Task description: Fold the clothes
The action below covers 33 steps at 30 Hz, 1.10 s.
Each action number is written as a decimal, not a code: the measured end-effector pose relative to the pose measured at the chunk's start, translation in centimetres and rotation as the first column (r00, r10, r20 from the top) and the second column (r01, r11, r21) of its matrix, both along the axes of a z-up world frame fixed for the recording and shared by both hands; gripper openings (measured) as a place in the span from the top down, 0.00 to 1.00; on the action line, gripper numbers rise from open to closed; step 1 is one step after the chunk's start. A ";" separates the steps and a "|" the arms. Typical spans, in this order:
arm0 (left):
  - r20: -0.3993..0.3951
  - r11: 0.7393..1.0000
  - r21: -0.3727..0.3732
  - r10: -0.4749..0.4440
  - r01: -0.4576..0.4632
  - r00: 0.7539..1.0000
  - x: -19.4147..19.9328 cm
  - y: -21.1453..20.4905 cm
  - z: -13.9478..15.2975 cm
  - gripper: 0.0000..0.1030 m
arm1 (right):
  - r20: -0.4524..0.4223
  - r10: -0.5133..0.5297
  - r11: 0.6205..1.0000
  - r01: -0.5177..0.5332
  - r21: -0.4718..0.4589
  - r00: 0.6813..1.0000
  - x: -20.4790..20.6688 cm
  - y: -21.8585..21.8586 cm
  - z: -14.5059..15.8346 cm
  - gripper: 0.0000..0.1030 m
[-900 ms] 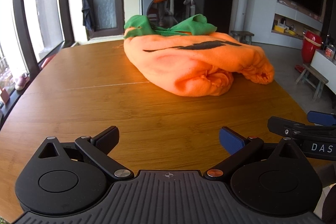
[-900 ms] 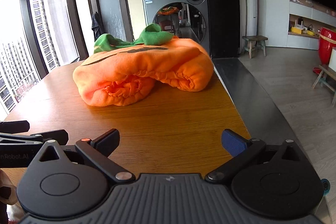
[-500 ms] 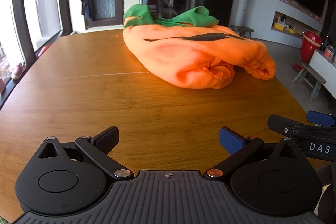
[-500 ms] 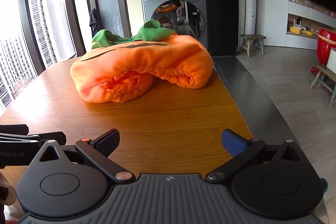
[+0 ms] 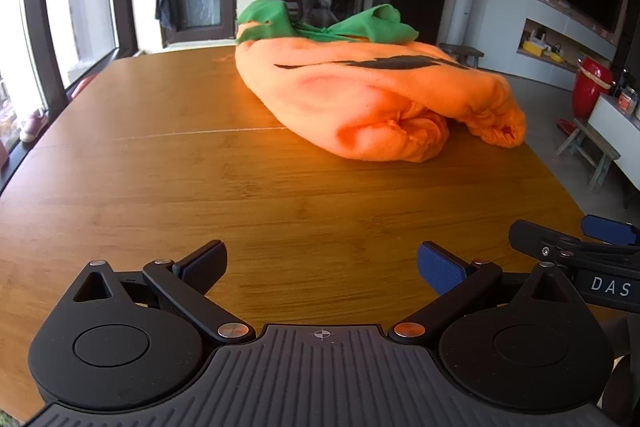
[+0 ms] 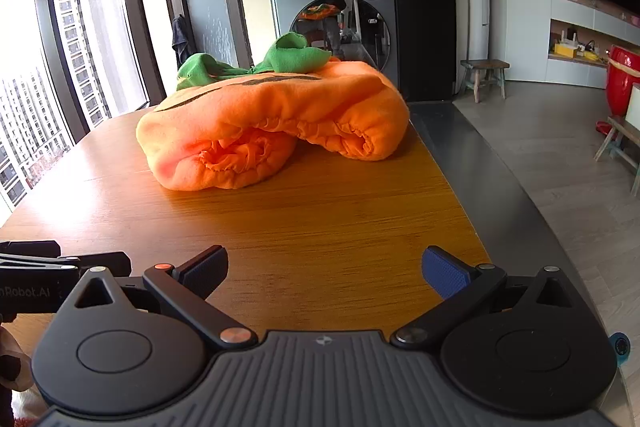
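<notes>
An orange fleece garment (image 5: 368,99) with green trim and a black print lies folded in a thick bundle on the wooden table (image 5: 200,187), at its far right part. It also shows in the right wrist view (image 6: 264,131), with gathered cuffs facing me. My left gripper (image 5: 320,263) is open and empty, low over the table's near edge, well short of the garment. My right gripper (image 6: 324,267) is open and empty too, beside the left one, near the table's right edge.
The right gripper's body (image 5: 572,251) shows at the right of the left wrist view. The table's right edge (image 6: 452,195) drops to a dark ledge and floor. A washing machine (image 6: 336,23), a stool (image 6: 484,75) and windows (image 6: 36,67) stand beyond the table.
Both grippers have sunk slightly and tilted, so the garment sits lower in both views. Neither jaw has moved. The garment has not moved.
</notes>
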<state>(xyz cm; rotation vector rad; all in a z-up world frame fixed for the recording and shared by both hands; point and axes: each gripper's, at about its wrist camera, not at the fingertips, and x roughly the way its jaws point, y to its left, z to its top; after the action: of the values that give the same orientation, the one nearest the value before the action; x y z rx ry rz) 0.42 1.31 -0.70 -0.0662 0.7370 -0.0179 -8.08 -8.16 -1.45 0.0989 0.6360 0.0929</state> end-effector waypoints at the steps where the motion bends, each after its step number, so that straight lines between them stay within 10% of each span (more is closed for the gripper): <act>1: -0.002 1.000 0.000 0.000 0.000 1.000 0.0 0.0 0.0 0.00 | -0.001 0.001 1.000 -0.001 0.001 1.000 0.0 0.0 0.0 0.00; 33: -0.038 1.000 -0.021 0.008 -0.009 0.999 0.2 0.3 -0.5 0.00 | -0.024 0.015 1.000 -0.015 0.005 1.000 0.0 0.1 -0.8 0.00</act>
<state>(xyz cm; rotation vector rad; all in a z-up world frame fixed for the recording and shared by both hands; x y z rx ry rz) 0.61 1.65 -1.22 -0.0900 0.7741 -0.0160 -8.05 -8.03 -2.26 0.0995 0.6608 0.1080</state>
